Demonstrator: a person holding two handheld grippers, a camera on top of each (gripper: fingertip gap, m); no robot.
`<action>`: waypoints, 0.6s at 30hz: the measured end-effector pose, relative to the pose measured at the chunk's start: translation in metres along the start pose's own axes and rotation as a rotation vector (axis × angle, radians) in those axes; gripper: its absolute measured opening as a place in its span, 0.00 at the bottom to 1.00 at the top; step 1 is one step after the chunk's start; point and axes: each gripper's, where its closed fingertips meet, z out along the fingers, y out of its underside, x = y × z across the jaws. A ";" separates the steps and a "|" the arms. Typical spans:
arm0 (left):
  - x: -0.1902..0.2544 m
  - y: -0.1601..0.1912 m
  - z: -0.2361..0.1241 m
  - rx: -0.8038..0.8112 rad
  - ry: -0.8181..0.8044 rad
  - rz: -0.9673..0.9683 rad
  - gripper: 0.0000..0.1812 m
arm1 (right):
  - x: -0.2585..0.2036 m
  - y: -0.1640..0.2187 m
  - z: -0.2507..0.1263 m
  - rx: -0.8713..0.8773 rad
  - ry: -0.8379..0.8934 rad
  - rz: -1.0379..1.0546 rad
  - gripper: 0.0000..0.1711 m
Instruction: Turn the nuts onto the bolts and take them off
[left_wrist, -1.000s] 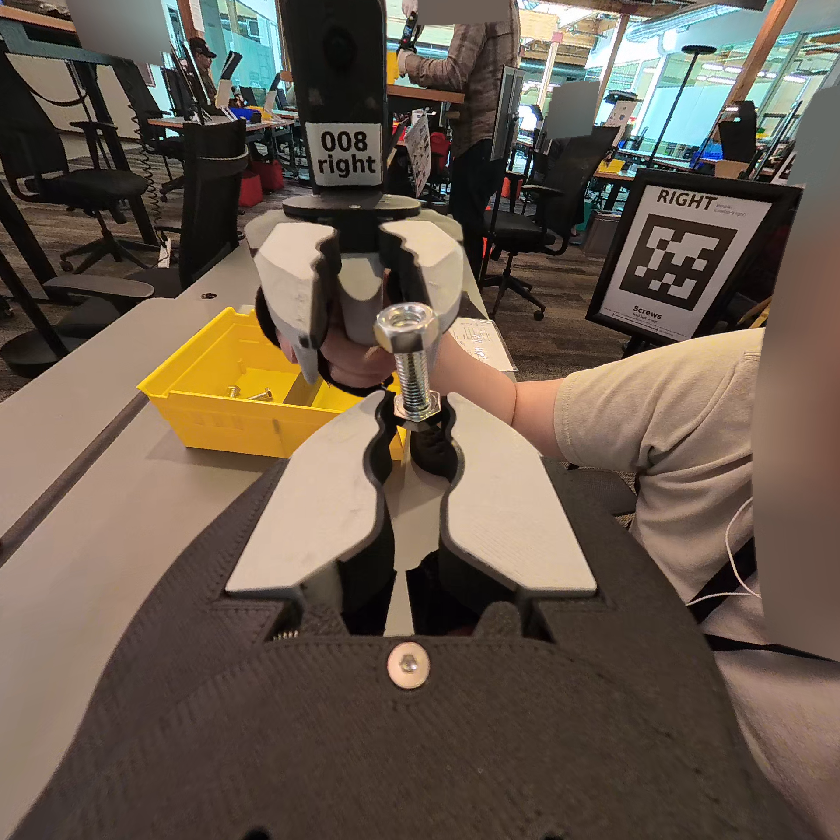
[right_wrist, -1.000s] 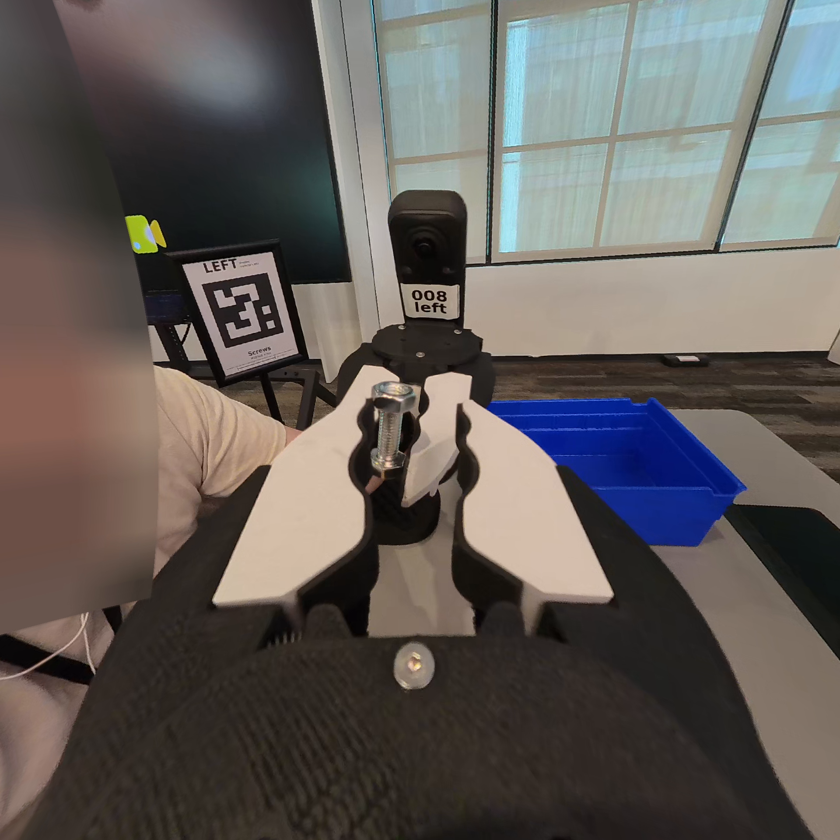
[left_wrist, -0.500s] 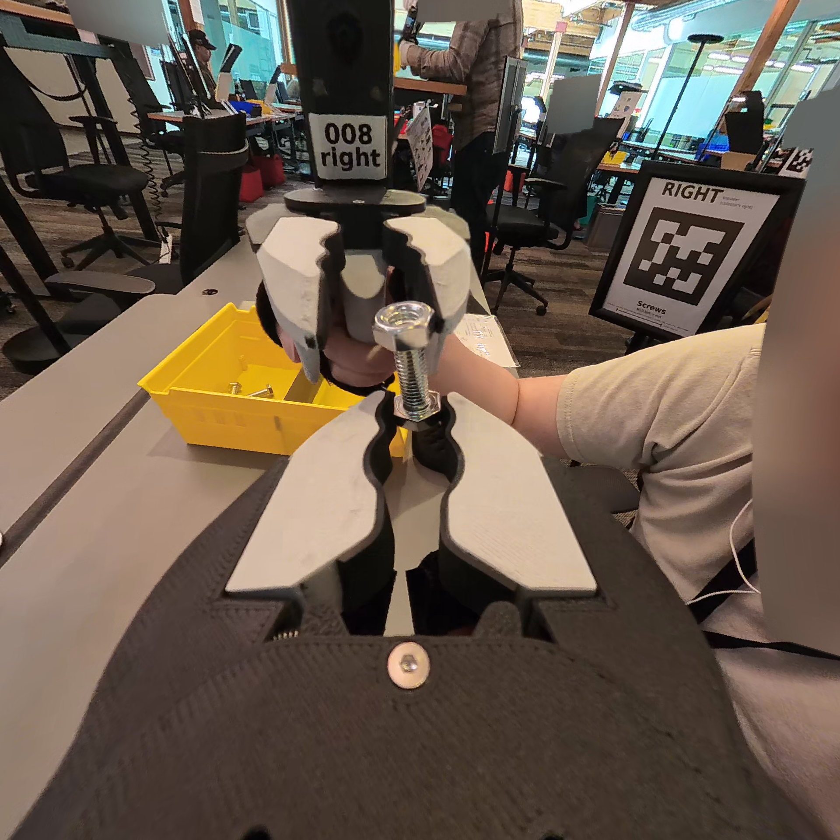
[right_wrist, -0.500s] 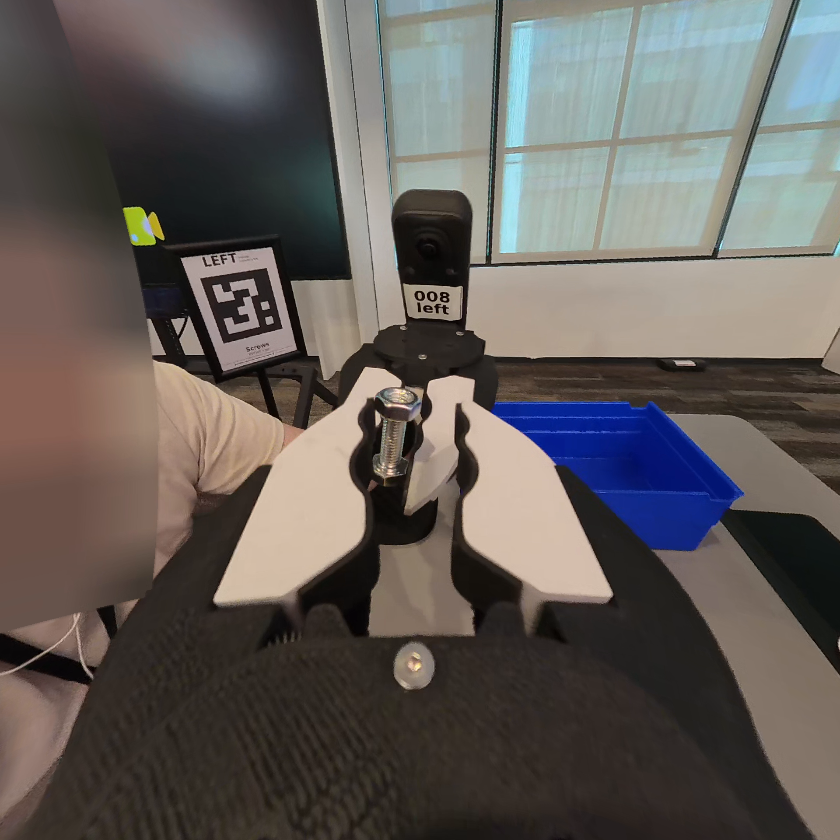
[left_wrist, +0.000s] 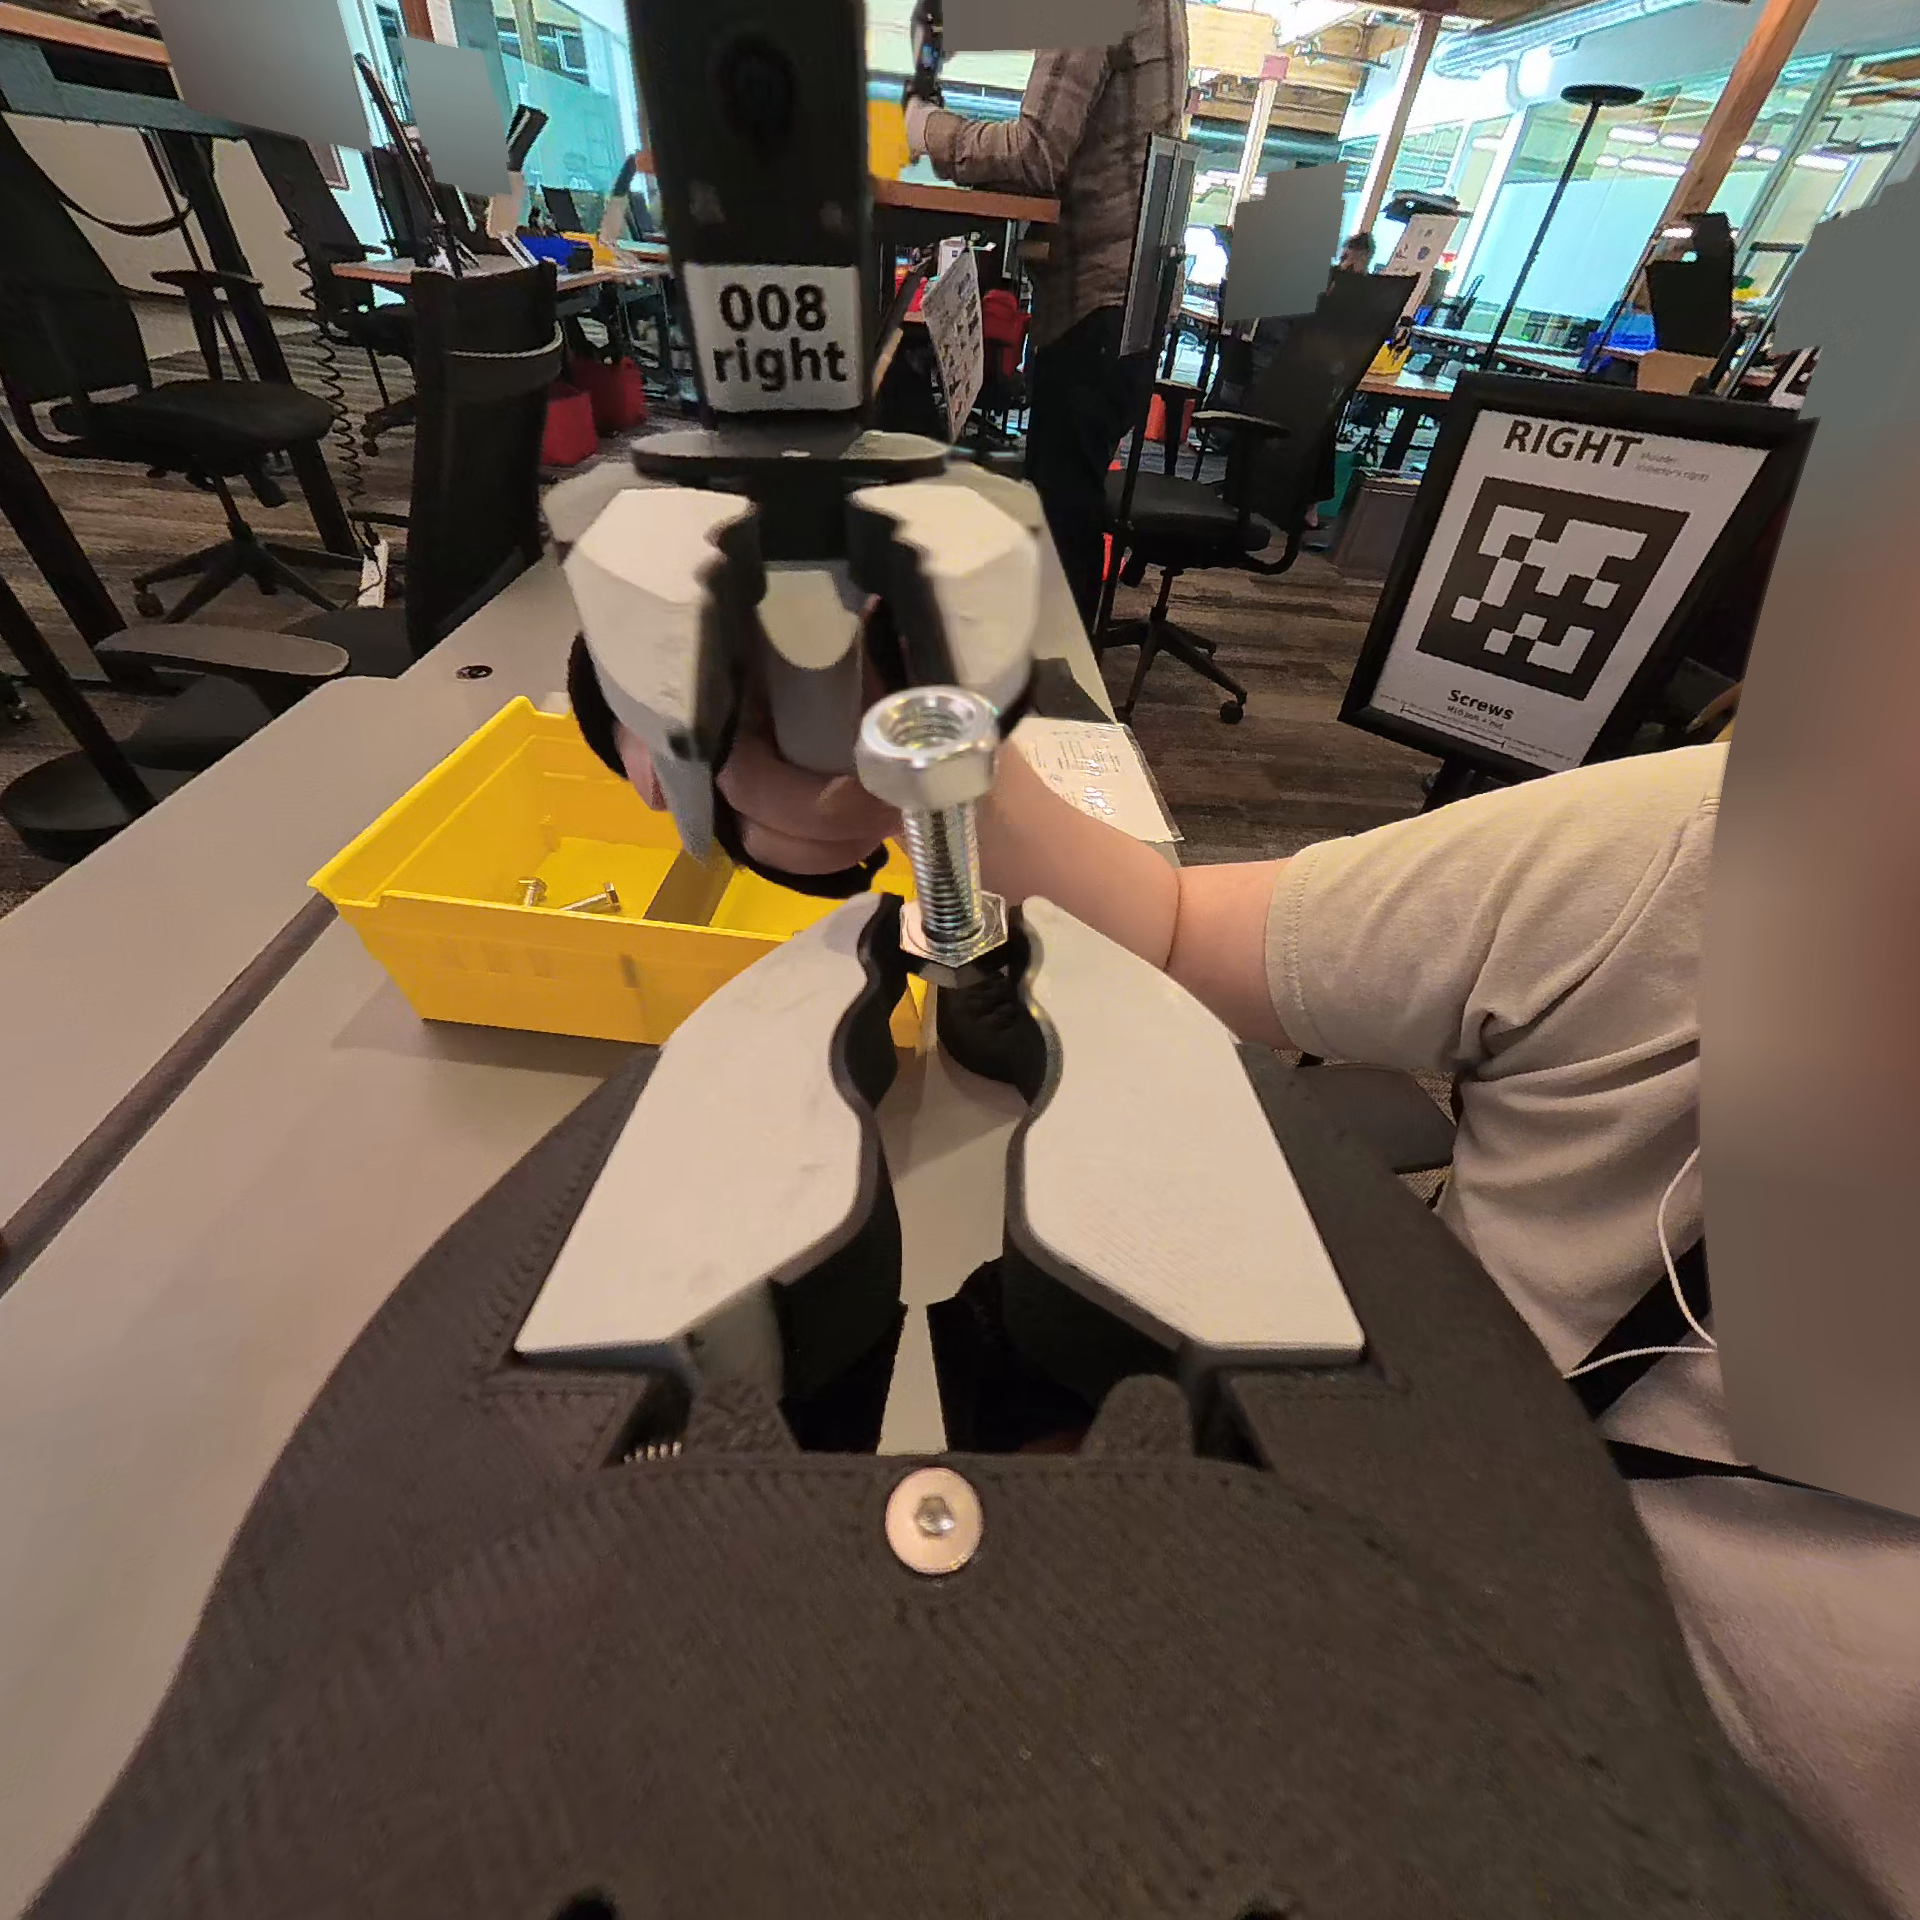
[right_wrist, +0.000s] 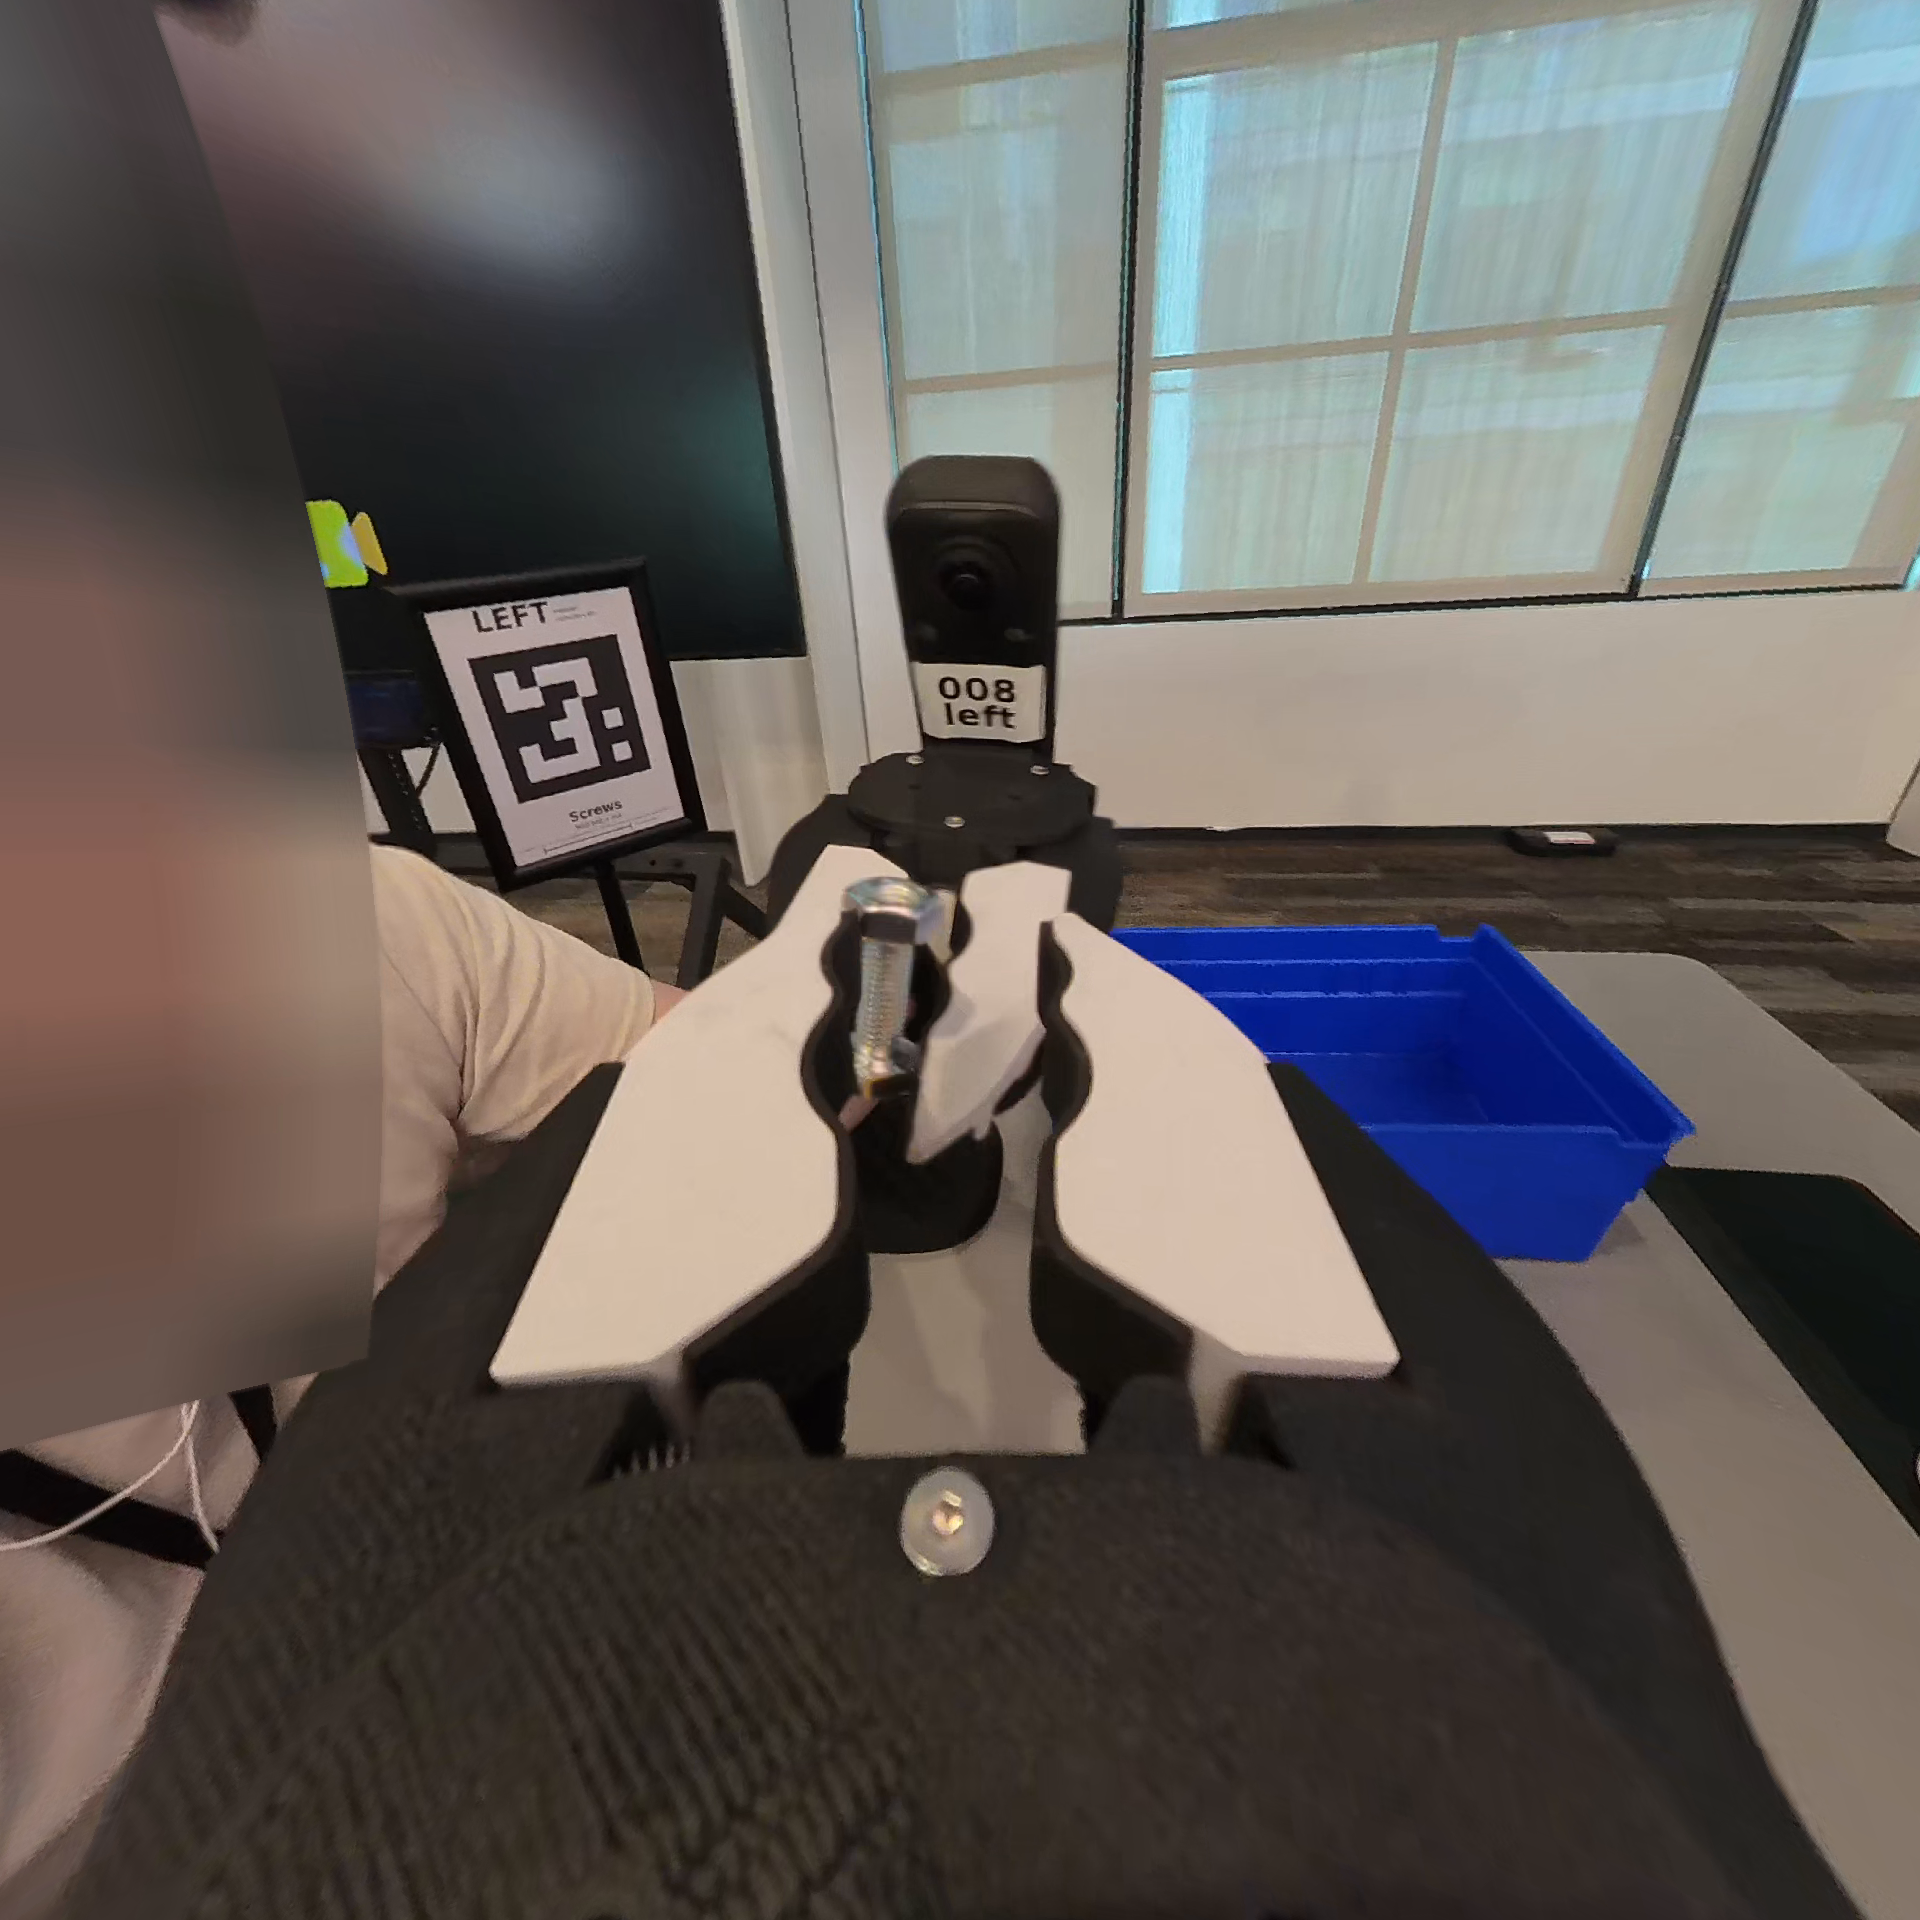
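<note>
My left gripper (left_wrist: 948, 935) is shut on the hex head of a silver bolt (left_wrist: 943, 873), which stands upright from its fingertips. A silver nut (left_wrist: 925, 740) sits on the top end of the thread. My right gripper (left_wrist: 805, 613) faces me just behind the nut, jaws apart and empty. In the right wrist view my right gripper (right_wrist: 961, 904) is open; the bolt (right_wrist: 881, 1003) and nut (right_wrist: 899, 914) lie between its fingers, close to the left finger (right_wrist: 717, 1101). One left-gripper finger (right_wrist: 982, 1023) shows beyond.
A yellow bin (left_wrist: 468, 940) holding loose bolts (left_wrist: 574, 898) stands on the grey table (left_wrist: 208, 1091) at left. A blue bin (right_wrist: 1507, 1184) stands at the right in the right wrist view. A person's arm (left_wrist: 1101, 862) and framed marker signs (left_wrist: 1558, 582) are nearby. One gripper's finger ends stand about 5 centimeters off the other's.
Almost nothing has moved. The right wrist view is now slightly blurred and the bolt looks a little tilted in it. The left grip on the bolt is unchanged and the right jaws stay apart.
</note>
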 end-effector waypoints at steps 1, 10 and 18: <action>0.001 -0.001 -0.001 0.006 0.006 -0.003 0.10 | 0.005 -0.002 -0.004 0.013 0.017 0.008 0.18; 0.000 0.001 0.001 -0.002 0.010 -0.007 0.10 | -0.010 0.005 0.010 -0.029 -0.019 -0.025 0.20; -0.002 0.000 -0.001 0.000 0.001 -0.005 0.10 | 0.004 0.001 -0.002 0.016 -0.022 0.029 0.18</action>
